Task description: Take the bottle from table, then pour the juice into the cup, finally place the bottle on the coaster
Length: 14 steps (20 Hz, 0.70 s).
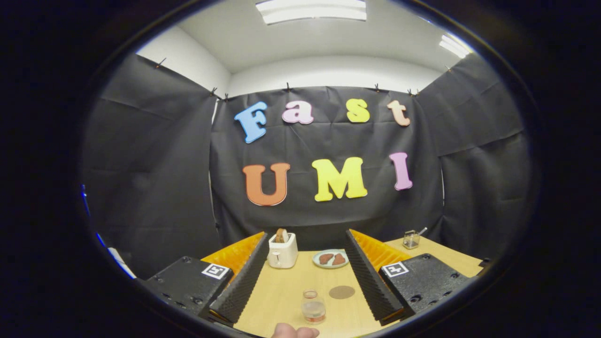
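A fingertip [295, 332] lies nearest — just beyond it the bottle [313, 307] stands between the wide-open jaws — untouched.

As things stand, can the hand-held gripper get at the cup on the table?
Probably yes. The hand-held gripper is open, and the cup stands between its fingers, low and close, with bare table around it. The coaster lies just beside it, not blocking the way.
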Motion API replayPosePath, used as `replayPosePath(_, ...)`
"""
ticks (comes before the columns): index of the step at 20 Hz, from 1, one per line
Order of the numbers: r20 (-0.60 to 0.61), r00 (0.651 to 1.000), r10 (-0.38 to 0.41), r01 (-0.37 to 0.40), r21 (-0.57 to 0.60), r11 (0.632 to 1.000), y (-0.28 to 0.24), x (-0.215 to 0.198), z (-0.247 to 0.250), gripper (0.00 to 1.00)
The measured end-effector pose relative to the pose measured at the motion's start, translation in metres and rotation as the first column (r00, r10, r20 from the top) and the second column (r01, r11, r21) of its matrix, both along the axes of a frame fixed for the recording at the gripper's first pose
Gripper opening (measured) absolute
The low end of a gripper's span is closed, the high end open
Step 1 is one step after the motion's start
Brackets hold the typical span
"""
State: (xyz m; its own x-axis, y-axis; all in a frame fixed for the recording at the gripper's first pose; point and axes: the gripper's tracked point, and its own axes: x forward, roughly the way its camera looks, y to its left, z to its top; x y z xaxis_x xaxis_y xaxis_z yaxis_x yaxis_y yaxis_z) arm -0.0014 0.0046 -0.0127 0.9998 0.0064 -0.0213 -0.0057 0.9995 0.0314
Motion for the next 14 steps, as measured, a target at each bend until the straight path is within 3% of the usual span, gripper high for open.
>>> replayPosePath(14,-0.02,1.0,-0.001,0.0,-0.023,1.0,0.001,0.0012,-0.0058,1.0)
